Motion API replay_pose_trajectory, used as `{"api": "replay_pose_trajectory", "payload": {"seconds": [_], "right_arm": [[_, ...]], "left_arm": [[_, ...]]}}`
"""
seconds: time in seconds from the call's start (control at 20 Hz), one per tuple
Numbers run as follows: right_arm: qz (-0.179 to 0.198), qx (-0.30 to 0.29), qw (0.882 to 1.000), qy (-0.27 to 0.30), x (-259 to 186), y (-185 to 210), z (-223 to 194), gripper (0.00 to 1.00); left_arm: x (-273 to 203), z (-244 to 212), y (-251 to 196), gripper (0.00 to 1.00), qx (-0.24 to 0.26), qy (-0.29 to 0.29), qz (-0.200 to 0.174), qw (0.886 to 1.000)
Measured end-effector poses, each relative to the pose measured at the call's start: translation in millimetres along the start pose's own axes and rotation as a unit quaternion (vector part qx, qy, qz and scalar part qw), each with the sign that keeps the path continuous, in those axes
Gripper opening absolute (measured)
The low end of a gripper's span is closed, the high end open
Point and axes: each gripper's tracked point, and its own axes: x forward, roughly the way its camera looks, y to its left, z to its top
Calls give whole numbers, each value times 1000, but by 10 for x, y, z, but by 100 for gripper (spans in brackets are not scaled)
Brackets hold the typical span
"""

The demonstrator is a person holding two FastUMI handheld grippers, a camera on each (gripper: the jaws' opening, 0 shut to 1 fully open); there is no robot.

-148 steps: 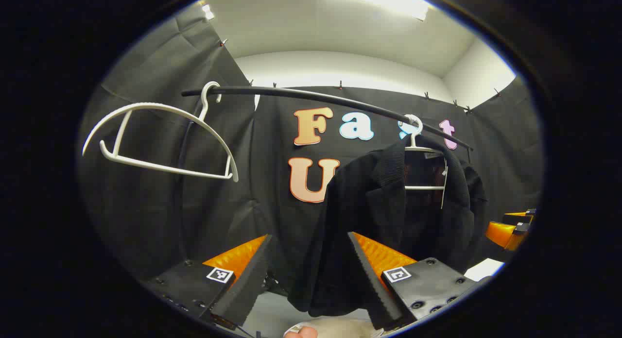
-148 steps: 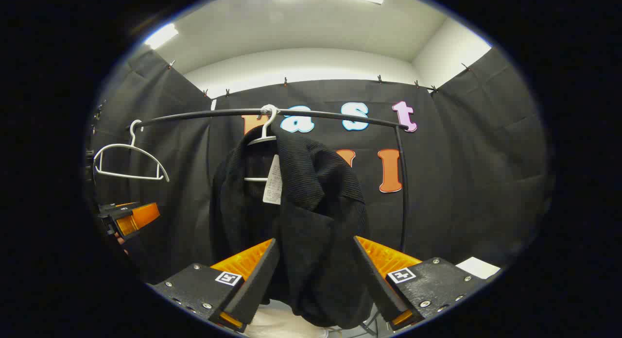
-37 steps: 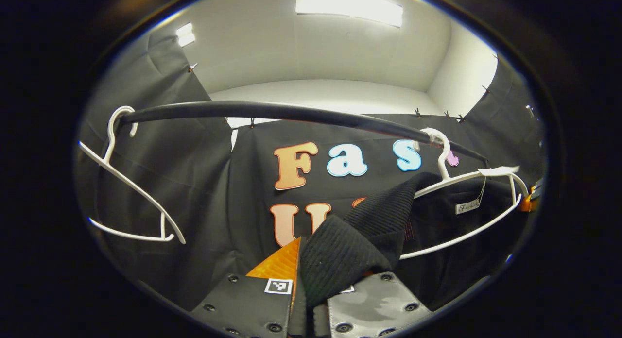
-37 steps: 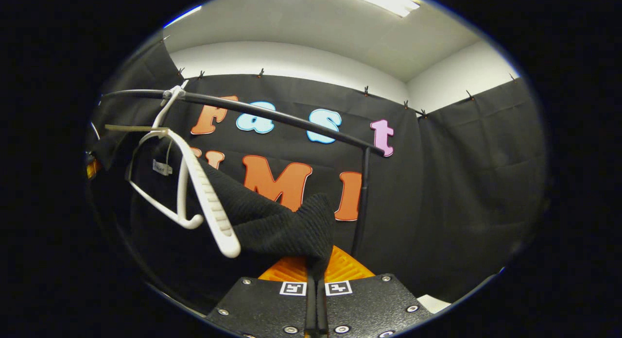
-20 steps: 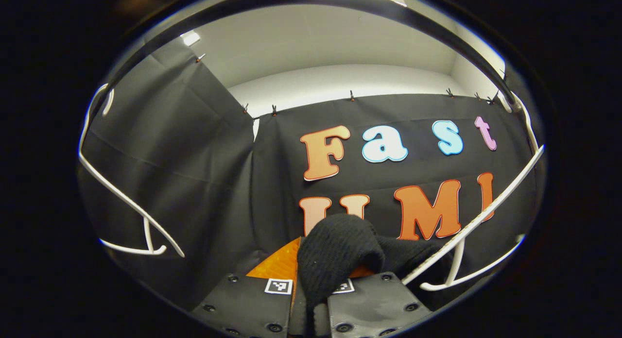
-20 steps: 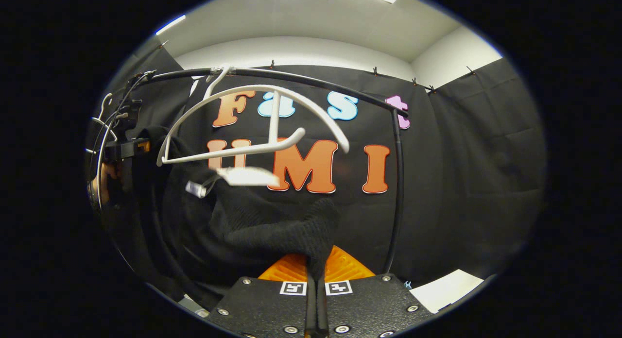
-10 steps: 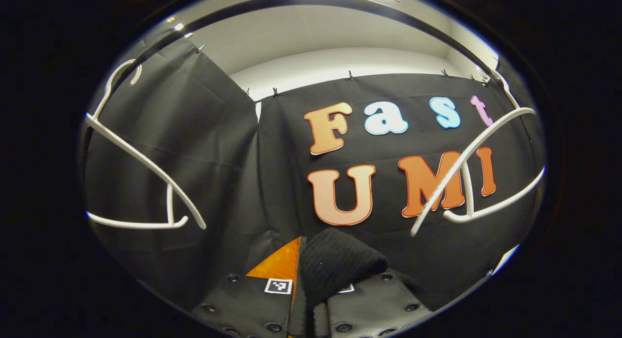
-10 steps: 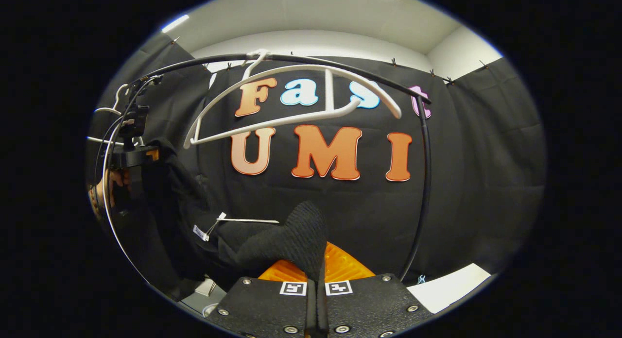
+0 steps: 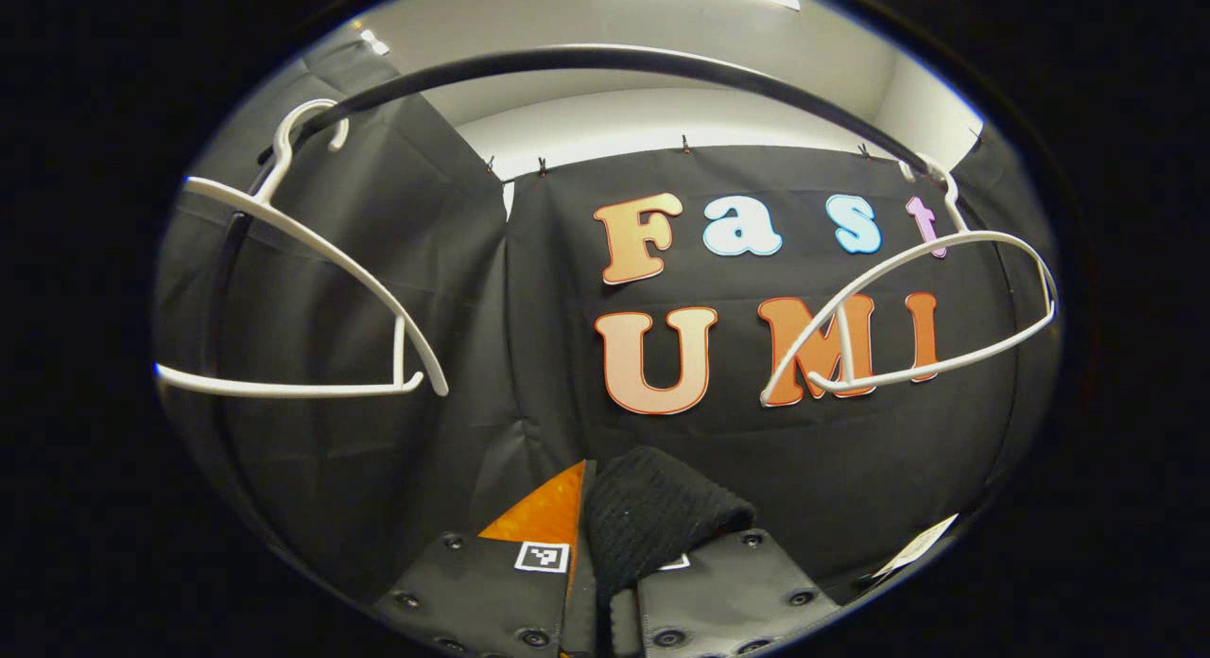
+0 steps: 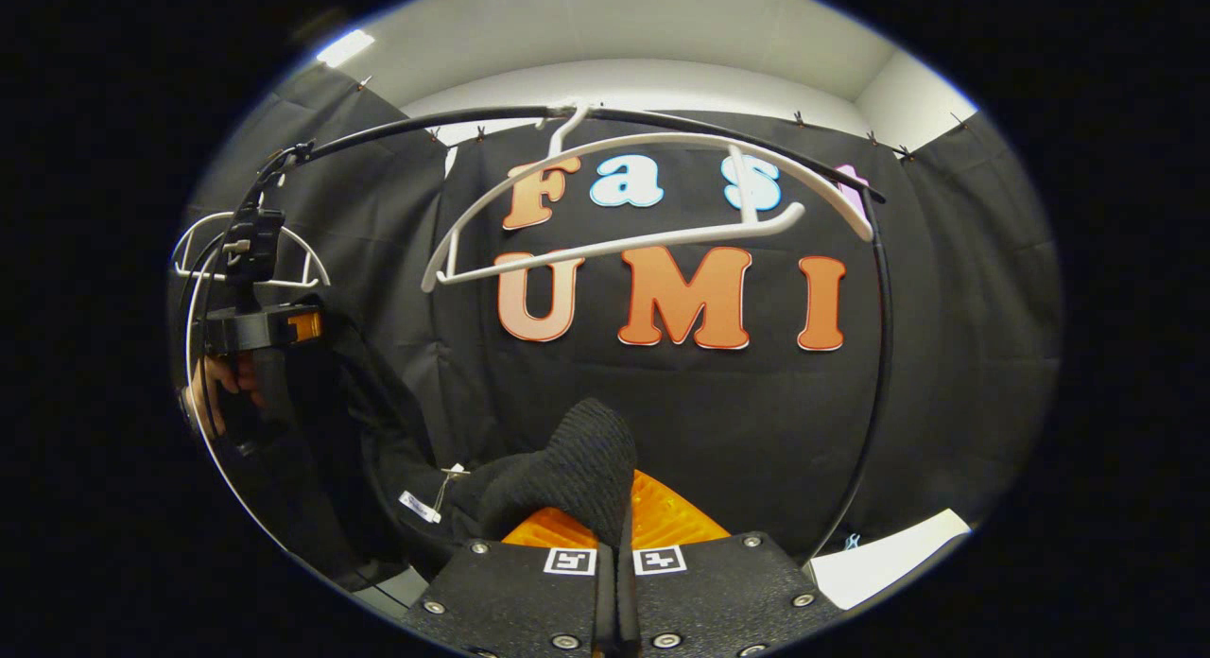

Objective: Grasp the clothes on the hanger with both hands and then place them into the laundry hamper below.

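The black knitted garment (image 10: 567, 474) is off its hanger and hangs low between the two hand-held grippers, well below the rail (image 10: 662, 119). The right hand-held gripper (image 10: 616, 530) is closed, both fingers pinching a fold of the knit; from it the cloth sags left toward the far left hand-held gripper (image 10: 260, 327), held by a hand (image 10: 213, 379). In the left gripper view, the left hand-held gripper (image 9: 605, 568) is likewise clamped on a bunched fold of the garment (image 9: 652, 511).

Above, the freed white hanger (image 10: 652, 199) hangs bare on the rail, and a second empty hanger (image 9: 293, 299) hangs farther left.

The step in hand looks like lowering into the hamper, which is out of sight. Best to keep both grips firm, bring the grippers down together and level, and release only once the cloth is inside.
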Motion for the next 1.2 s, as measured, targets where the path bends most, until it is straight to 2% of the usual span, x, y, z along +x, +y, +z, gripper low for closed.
{"api": "replay_pose_trajectory", "payload": {"seconds": [0.2,0.5,0.7,0.85,1.2], "right_arm": [[31,8,999,3,-94,329,-50,0],[66,5,997,49,-186,692,-489,0],[86,2,992,92,-189,957,-931,1],[94,7,986,141,-183,1065,-1400,1],[91,15,966,243,-233,1147,-2417,2]], "left_arm": [[-389,-260,-53,14,9,23,-9,1000],[-844,-1063,53,14,-10,122,-15,992],[-1170,-1619,-35,14,0,172,-37,984],[-1324,-2090,-55,14,22,217,-45,975],[-1507,-2999,125,14,20,334,-33,942]]}}
